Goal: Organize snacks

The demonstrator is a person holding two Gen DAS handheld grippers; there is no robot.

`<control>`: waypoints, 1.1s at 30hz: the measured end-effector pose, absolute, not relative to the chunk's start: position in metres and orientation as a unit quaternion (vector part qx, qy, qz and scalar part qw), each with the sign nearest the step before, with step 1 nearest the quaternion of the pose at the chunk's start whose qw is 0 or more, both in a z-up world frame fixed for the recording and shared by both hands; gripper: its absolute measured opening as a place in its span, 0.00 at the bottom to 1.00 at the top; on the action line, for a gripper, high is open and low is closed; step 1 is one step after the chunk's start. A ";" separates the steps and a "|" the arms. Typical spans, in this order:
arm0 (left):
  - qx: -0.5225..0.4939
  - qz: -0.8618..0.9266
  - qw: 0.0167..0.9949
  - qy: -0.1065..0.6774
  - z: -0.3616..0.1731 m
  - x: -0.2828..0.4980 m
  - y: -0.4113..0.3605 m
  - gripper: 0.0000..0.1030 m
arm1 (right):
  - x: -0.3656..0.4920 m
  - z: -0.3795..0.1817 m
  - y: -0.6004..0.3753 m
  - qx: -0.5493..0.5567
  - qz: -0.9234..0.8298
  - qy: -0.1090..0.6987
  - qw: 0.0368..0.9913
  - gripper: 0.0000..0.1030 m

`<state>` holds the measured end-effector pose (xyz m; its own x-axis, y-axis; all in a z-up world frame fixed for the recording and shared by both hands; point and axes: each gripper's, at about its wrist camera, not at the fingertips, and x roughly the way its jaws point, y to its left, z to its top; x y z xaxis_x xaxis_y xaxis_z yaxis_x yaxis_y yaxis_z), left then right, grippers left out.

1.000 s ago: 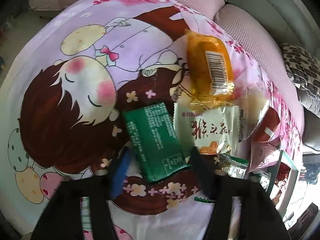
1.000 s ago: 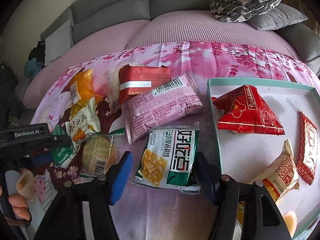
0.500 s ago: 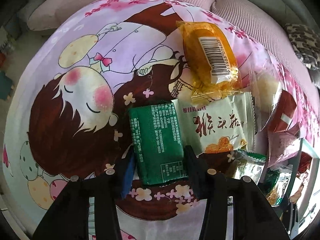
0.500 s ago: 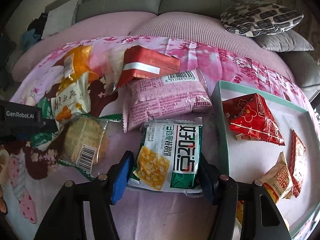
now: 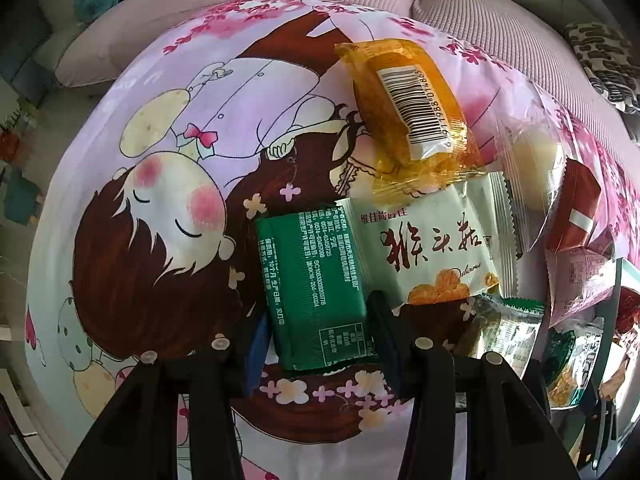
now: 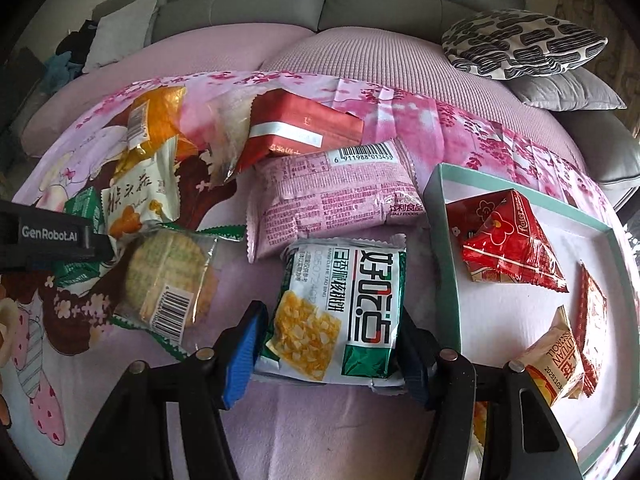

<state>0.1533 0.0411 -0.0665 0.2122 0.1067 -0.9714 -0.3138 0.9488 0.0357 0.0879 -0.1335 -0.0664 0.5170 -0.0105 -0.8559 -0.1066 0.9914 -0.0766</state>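
Two flat packets sit between jaws, seemingly pinched: left gripper (image 5: 320, 338) green packet (image 5: 316, 292), right gripper (image 6: 332, 354) white-and-green packet (image 6: 340, 316).

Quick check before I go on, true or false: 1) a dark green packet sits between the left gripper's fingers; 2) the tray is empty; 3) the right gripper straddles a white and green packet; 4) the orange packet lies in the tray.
1) True: the dark green packet lies between the left gripper's fingers.
2) False: the tray already holds a red pyramid packet and other snacks.
3) True: the right gripper straddles the white and green packet.
4) False: the orange packet lies on the cartoon cloth.
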 end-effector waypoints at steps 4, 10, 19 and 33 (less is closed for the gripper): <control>-0.095 0.138 0.772 0.613 -0.065 0.155 0.039 0.42 | 0.088 -0.066 -0.134 -0.059 0.028 0.491 0.869 0.62; -0.102 0.138 0.773 0.611 -0.064 0.154 0.042 0.41 | 0.089 -0.063 -0.138 -0.050 0.021 0.490 0.870 0.56; -0.117 0.136 0.777 0.603 -0.056 0.148 0.063 0.41 | 0.086 -0.054 -0.148 -0.029 0.003 0.482 0.875 0.51; -0.127 0.132 0.822 0.540 -0.002 0.121 0.071 0.41 | 0.056 0.009 -0.171 0.031 0.023 0.403 0.914 0.51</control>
